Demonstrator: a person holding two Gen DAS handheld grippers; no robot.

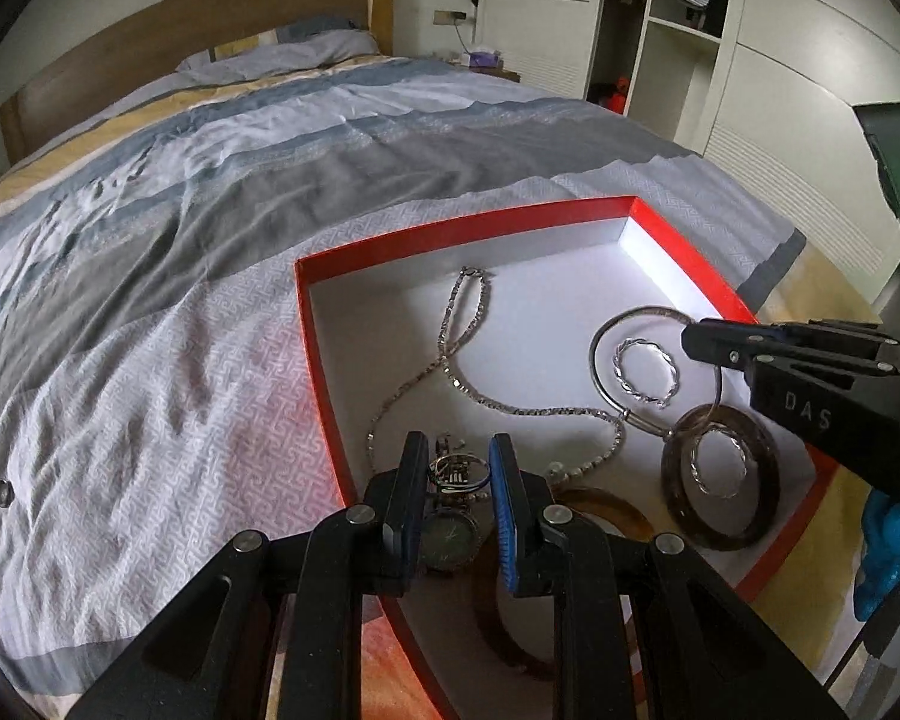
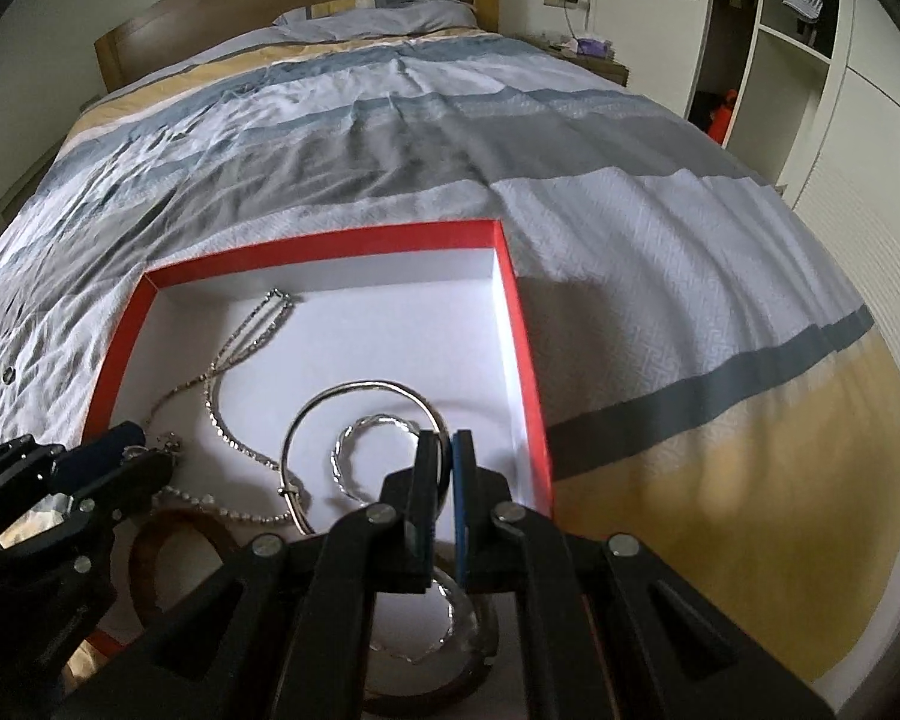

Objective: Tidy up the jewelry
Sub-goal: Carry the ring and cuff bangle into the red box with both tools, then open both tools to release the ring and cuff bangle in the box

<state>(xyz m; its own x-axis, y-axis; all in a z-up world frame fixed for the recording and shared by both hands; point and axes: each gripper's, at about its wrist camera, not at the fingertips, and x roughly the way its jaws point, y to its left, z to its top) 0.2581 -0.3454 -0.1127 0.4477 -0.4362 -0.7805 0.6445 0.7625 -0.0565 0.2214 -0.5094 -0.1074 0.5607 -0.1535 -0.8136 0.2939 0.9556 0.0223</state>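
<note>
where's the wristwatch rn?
In the left wrist view, the wristwatch lies in the red box at its near-left corner, between the left gripper fingers, with small rings just beyond it.

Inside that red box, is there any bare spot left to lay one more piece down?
Yes. The far part of the red box is bare white floor, between the chain necklace and the right wall, beyond the big silver hoop. The near end is crowded: watch, brown bangles, small twisted rings, both grippers.
</note>
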